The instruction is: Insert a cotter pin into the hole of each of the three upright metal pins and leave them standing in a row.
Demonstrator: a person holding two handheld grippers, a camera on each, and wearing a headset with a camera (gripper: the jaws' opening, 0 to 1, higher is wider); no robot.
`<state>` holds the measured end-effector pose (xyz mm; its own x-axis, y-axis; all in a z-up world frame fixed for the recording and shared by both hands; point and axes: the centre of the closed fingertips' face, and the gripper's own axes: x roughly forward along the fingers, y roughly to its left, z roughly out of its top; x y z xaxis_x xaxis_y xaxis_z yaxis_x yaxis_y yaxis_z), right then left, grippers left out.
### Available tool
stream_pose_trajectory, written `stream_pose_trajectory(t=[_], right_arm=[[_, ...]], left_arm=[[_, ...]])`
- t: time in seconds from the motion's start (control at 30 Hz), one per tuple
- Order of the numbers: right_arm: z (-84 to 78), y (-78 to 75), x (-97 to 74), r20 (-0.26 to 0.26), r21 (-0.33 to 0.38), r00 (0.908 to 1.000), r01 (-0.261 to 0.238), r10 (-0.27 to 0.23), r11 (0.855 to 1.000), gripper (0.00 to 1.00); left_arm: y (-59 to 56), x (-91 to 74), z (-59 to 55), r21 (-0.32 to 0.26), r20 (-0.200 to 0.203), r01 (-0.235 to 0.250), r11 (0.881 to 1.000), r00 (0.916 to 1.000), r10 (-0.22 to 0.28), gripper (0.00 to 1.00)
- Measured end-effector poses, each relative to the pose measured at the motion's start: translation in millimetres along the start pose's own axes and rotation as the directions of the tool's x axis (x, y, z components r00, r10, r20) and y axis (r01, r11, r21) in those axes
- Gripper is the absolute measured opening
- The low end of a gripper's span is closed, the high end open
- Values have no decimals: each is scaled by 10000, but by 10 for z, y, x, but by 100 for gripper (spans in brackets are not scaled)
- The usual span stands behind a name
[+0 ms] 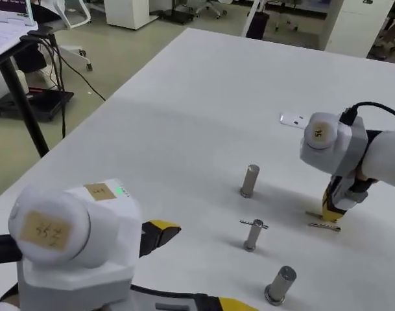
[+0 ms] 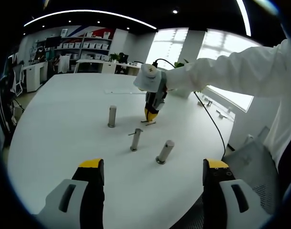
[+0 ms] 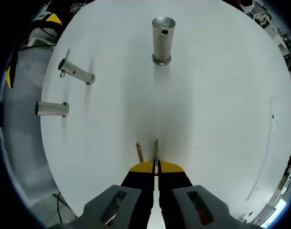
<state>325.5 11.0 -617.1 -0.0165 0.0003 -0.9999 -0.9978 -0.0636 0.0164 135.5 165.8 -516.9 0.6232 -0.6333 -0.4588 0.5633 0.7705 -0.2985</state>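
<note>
- The right gripper (image 3: pixel 156 168) is tipped down to the white table (image 1: pixel 184 116), its yellow-tipped jaws pressed together on a thin cotter pin (image 3: pixel 156 151) that sticks out ahead of them.
- Whether that pin is off the surface cannot be told from here.
- Just to its left in the right gripper view, a second cotter pin (image 3: pixel 139 152) lies loose on the table, close to the clamped one but apart from it.
- Over to the three metal pins, all upright and in a rough line on the table.
- The far pin (image 1: pixel 250 181) is bare, and the right gripper view shows the small cross hole near its top.
- The middle pin (image 1: pixel 251 236) has a fitted cotter pin (image 1: pixel 253 224) through its hole, poking out on both sides.
- The near pin (image 1: pixel 280 285) is bare too, standing closest to the person.
- The right gripper is working off to the side of the row, near the far and middle pins but touching neither.
- The left gripper (image 2: pixel 153 167) hangs low at the near edge of the table, jaws spread wide with nothing between them, the row of pins ahead of it.
- A white sleeve (image 2: pixel 241 71) reaches in behind the right gripper in the left gripper view.
</note>
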Motion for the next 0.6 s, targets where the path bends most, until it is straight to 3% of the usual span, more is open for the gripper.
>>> stream_pose_trajectory(t=[0.07,0.1,0.23,0.37,0.4,0.43,0.5,0.6], right_arm=[[-109,-5,-2,-536,-307,9984,183,-199,9994,0],[-118,8,-3,-463,-213,9988,151,-160,9997,0],[-89,-2,-142,350,160,9991,244,-249,9996,0],[-99,-12,-302,707,-181,9947,762,-748,9969,0],[-106,-44,-357,711,-741,9903,1248,-1196,9894,0],[-101,-23,-388,837,-959,9879,1387,-1309,9857,0],[-80,58,-444,1154,-1036,9845,1439,-1318,9842,0],[-41,156,-582,1674,-1147,9705,1939,-1734,9743,0]], left_arm=[[-12,-4,6,119,-41,-31,9999,10000,31,83],[-14,-8,9,130,-71,-51,9999,10000,52,83],[-27,-23,59,244,97,-95,9997,9999,92,82],[-49,-7,84,271,119,-45,9996,9999,42,82],[-56,1,91,317,95,-33,9995,10000,30,82],[-59,6,96,356,80,-30,9994,10000,28,82],[-54,17,110,402,67,-64,9992,10000,61,82],[-70,42,140,428,120,48,9991,9999,-53,82]])
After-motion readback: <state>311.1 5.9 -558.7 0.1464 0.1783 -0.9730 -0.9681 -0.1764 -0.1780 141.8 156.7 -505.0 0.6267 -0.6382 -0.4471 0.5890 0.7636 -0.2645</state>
